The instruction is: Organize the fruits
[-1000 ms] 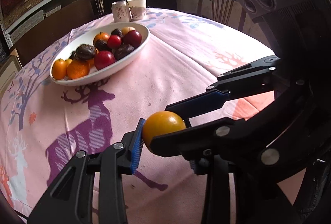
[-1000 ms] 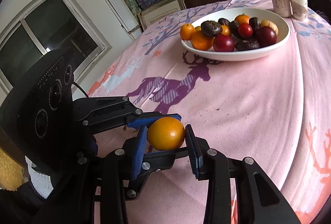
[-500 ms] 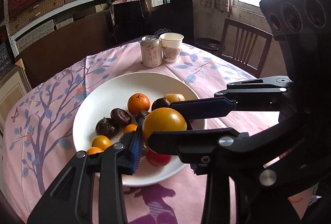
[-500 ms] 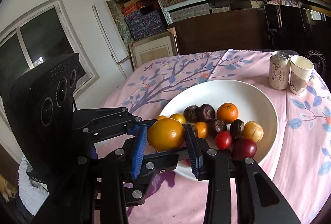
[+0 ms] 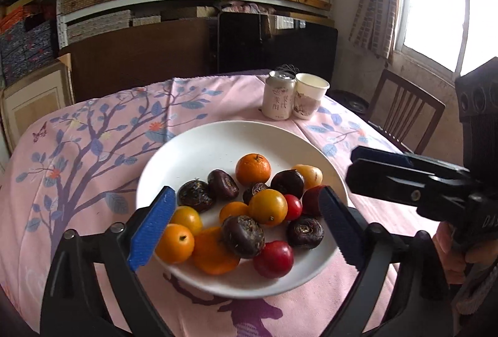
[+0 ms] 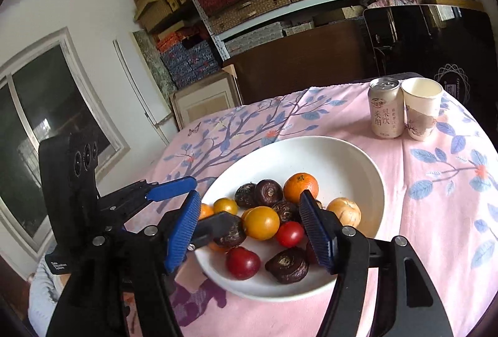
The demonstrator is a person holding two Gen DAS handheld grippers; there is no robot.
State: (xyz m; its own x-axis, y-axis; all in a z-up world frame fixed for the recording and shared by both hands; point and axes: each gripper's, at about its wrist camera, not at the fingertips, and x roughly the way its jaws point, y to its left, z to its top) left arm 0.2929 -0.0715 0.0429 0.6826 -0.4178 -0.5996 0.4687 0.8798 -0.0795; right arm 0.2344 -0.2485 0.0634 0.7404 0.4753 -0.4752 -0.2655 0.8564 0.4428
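Note:
A white bowl (image 5: 218,147) holds several fruits: oranges, red plums and dark brown ones. A yellow-orange fruit (image 5: 267,207) lies on top of the pile in the bowl; it also shows in the right wrist view (image 6: 261,222). My left gripper (image 5: 246,225) is open above the bowl's near side, empty. My right gripper (image 6: 252,231) is open over the bowl (image 6: 342,156), empty, with the yellow-orange fruit between its blue pads (image 6: 314,231) but apart from them. Each gripper shows in the other's view.
A drink can (image 5: 278,99) and a paper cup (image 5: 309,100) stand behind the bowl on the pink patterned tablecloth (image 5: 93,150). A wooden chair (image 5: 404,116) stands at the table's right. Shelves with stacked boxes line the back wall.
Both grippers have opened and the yellow-orange fruit held between them now lies in the bowl. The grippers have spread apart a little above the bowl.

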